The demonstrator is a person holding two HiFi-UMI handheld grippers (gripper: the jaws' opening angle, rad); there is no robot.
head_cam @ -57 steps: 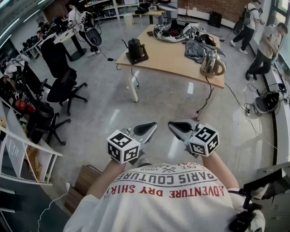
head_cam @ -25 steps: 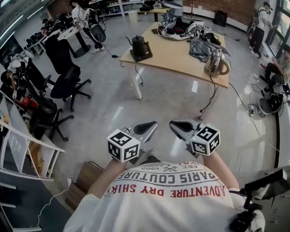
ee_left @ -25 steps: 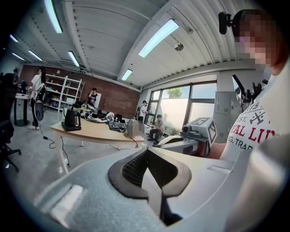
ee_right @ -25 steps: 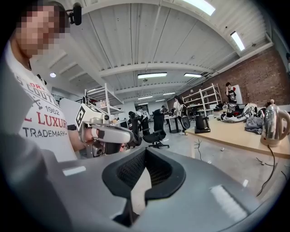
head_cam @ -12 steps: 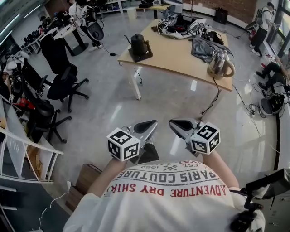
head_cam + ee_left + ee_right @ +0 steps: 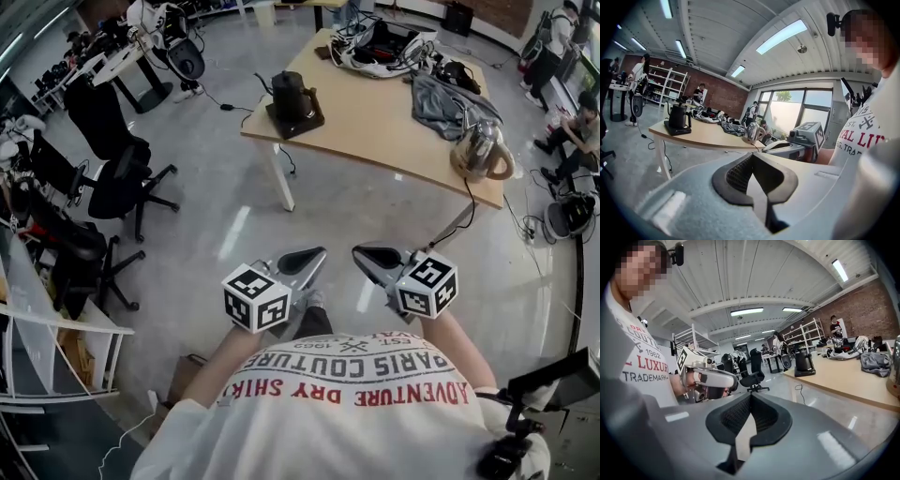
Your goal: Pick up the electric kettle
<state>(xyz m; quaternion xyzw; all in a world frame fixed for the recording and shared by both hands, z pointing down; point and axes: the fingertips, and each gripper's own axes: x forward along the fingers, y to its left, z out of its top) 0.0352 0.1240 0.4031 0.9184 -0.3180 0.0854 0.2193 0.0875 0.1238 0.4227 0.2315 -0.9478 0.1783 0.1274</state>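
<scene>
The white T-shirt (image 6: 337, 422) is showing, upside down in the head view, dark "EST. 1962" and "PARIS COUTURE" with red "ADVENTURE DRY SHIRT". In the right gripper view it is showing "1962", red "LUXUR" and dark "TRADEMARK". In the left gripper view it is showing red "YAL LI" and "TRAD". Just ahead of the T-shirt, the left gripper (image 6: 317, 255) and right gripper (image 6: 360, 253) are carrying black-and-white square code patterns.

Left hand-held gripper (image 6: 317, 255) and right hand-held gripper (image 6: 358, 251) are both closed

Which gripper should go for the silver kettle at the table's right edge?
Right, probably: the silver kettle stands on the right gripper's side. It and the left gripper are shut, empty, short of the table.
</scene>
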